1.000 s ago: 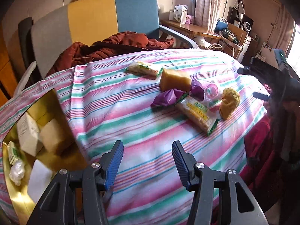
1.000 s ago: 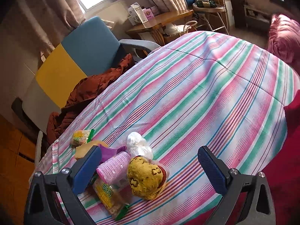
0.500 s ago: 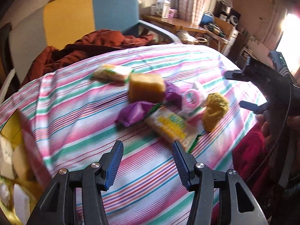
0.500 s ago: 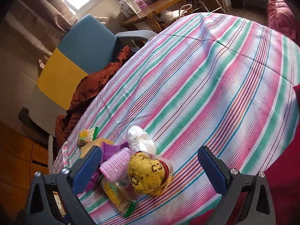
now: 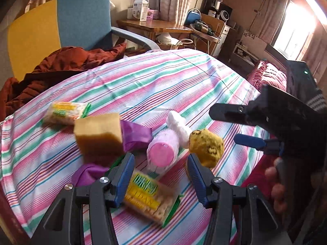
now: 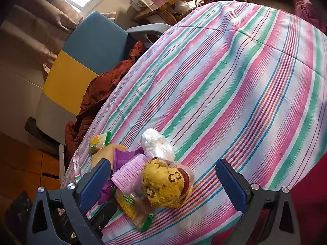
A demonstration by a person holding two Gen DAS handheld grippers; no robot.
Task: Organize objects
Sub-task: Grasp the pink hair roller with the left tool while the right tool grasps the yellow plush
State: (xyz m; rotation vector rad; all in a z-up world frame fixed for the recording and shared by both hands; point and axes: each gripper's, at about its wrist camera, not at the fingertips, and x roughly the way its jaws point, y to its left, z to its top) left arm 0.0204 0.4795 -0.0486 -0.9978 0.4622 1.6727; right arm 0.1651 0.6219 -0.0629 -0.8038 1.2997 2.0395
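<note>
A pile lies on the striped cloth (image 5: 163,85): a tan sponge (image 5: 99,134), purple wrappers (image 5: 134,134), a pink hair roller (image 5: 162,153), a white wrapped bundle (image 5: 177,126), a yellow knitted piece in plastic (image 5: 206,147) and two cracker packets (image 5: 149,196) (image 5: 65,113). My left gripper (image 5: 160,161) is open just above the near packet and the roller, pressing on neither. My right gripper (image 6: 161,165) hangs open and wide over the yellow knitted piece (image 6: 165,183) and the roller (image 6: 128,173), and it holds nothing. In the left wrist view the right gripper (image 5: 222,124) comes in from the right.
A chair (image 5: 81,20) with a blue, yellow and grey back stands behind the table, with a rust-red jacket (image 5: 67,65) heaped on it. A wooden desk (image 5: 153,24) with boxes is further back. The cloth (image 6: 235,81) beyond the pile is bare. A hand (image 5: 273,183) holds the right tool.
The left gripper has swept right and come in close over the pile, and the gold box at the left has left its view. The right gripper has stayed put, tilting slightly.
</note>
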